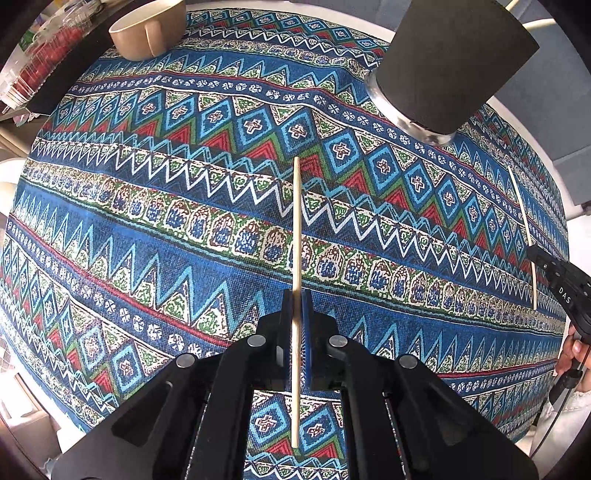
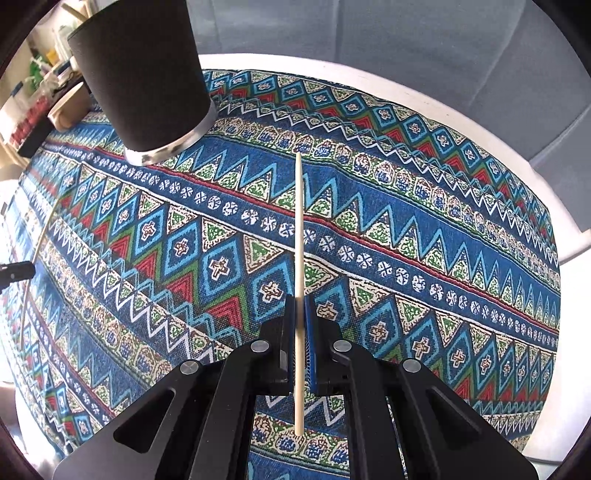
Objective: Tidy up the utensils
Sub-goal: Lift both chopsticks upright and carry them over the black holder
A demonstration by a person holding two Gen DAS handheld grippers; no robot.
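My left gripper (image 1: 296,295) is shut on a pale wooden chopstick (image 1: 296,229) that runs straight ahead between its pads, lifted over the patterned tablecloth (image 1: 184,206). My right gripper (image 2: 300,301) is shut on a second wooden chopstick (image 2: 299,221), also held above the cloth. A dark utensil holder with a metal base (image 1: 443,66) stands at the far right in the left wrist view, and the same holder (image 2: 144,77) sits at the upper left in the right wrist view. The right gripper (image 1: 565,284) with its chopstick (image 1: 522,221) shows at the right edge of the left wrist view.
A tan mug (image 1: 147,29) stands at the cloth's far left corner, beside clear plastic packaging (image 1: 40,62). The white table rim (image 2: 461,122) curves round the cloth, with a grey-blue floor beyond. A person's hand (image 1: 572,350) shows at the right edge.
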